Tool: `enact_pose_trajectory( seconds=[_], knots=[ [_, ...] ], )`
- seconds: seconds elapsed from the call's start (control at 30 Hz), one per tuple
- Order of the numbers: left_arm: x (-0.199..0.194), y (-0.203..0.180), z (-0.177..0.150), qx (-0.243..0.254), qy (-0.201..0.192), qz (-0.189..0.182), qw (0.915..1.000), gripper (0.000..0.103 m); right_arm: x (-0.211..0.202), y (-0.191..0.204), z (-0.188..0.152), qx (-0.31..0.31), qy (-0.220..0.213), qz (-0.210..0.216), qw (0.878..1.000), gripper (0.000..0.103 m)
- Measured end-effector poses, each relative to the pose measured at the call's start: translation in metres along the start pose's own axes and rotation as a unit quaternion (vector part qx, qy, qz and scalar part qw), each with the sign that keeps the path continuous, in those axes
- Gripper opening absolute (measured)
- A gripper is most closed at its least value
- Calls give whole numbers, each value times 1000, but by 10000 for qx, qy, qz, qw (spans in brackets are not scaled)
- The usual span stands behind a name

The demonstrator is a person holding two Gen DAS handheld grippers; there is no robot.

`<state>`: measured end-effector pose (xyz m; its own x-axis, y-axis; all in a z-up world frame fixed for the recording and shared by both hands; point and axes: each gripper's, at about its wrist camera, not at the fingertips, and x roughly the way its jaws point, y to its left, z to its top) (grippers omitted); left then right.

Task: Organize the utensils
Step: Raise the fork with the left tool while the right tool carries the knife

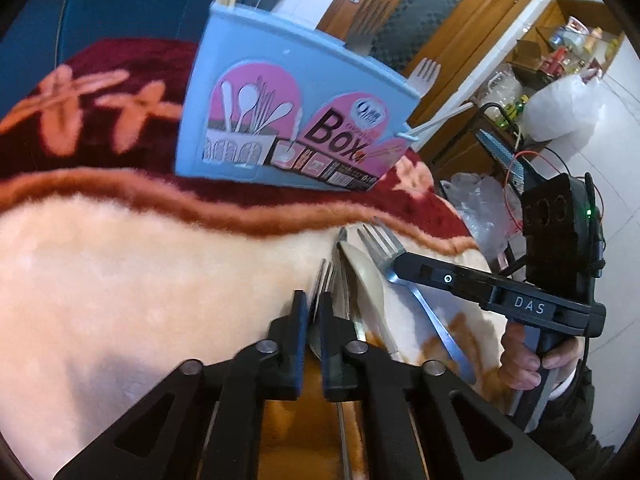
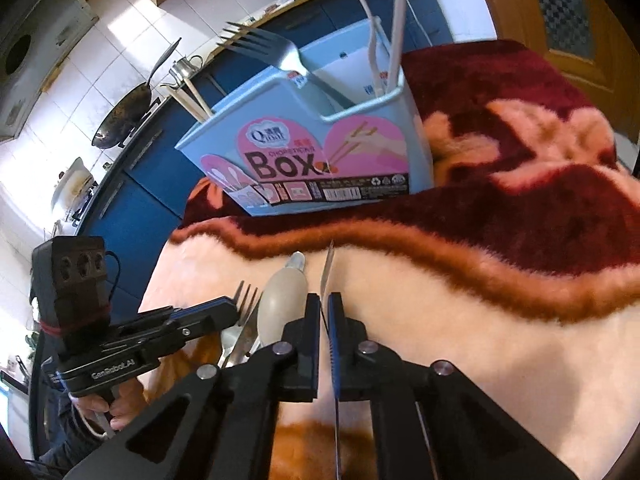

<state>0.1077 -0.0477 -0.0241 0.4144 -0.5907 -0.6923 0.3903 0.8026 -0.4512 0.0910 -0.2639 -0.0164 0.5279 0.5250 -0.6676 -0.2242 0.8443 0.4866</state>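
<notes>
My left tool [image 1: 315, 312], low in the centre of the left wrist view, is pressed together on the neck of a metal fork [image 1: 323, 280] whose tines poke up between the pads. Just right of it on the plush blanket [image 1: 120, 280] lie a cream plastic spoon [image 1: 366, 276] and, touching its left edge, what looks like a metal spoon, though I cannot tell for certain. Further right, my right tool [image 1: 394, 266] reaches in from the right edge and pinches a second fork [image 1: 382, 246] at its neck. In the right wrist view that same tool [image 2: 324, 308] sits at bottom centre, its pads clamped on the fork seen edge-on as a thin blade [image 2: 328, 272]. The blue utensil box [image 2: 320, 152] stands on the dark red part of the blanket in the upper middle of that frame, well apart from both tools, with a metal fork [image 2: 264, 48], chopsticks [image 2: 196, 104] and white plastic utensils [image 2: 396, 28] standing in its compartments.
</notes>
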Motion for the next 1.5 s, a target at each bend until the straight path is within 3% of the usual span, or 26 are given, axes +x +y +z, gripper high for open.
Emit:
enact_pose_trajectory(
  seconds=[0.17, 0.3, 0.53, 0.7, 0.9, 1.1, 1.37, 1.5],
  knots=[
    [-15, -14, -1, 261, -289, 316, 9987, 2, -22, 7, -1, -65, -517, -29, 9986, 4],
    [-33, -21, 1, 386, -695, 612, 9949, 2, -43, 21, -2, -358, -1060, -298, 9933, 3],
    [-79, -38, 8, 696, -1811, 1167, 9740, 2, -67, 42, -8, -772, -1845, -812, 9764, 3],
    [-106, -45, 18, 818, -2473, 1178, 9583, 2, -79, 49, -11, -896, -2200, -998, 9662, 3],
    [-135, -50, 40, 927, -3008, 1480, 9376, 2, -83, 54, -12, -958, -2346, -1078, 9613, 3],
    [-161, -59, 70, 1038, -3584, 1858, 9090, 2, -81, 50, -15, -920, -2321, -1084, 9622, 3],
    [-175, -64, 105, 1125, -3893, 2146, 8887, 2, -80, 42, -19, -774, -2322, -1025, 9641, 3],
    [-169, -61, 117, 1050, -3922, 2182, 8875, 2, -82, 41, -20, -738, -2336, -1050, 9638, 4]
  ],
)
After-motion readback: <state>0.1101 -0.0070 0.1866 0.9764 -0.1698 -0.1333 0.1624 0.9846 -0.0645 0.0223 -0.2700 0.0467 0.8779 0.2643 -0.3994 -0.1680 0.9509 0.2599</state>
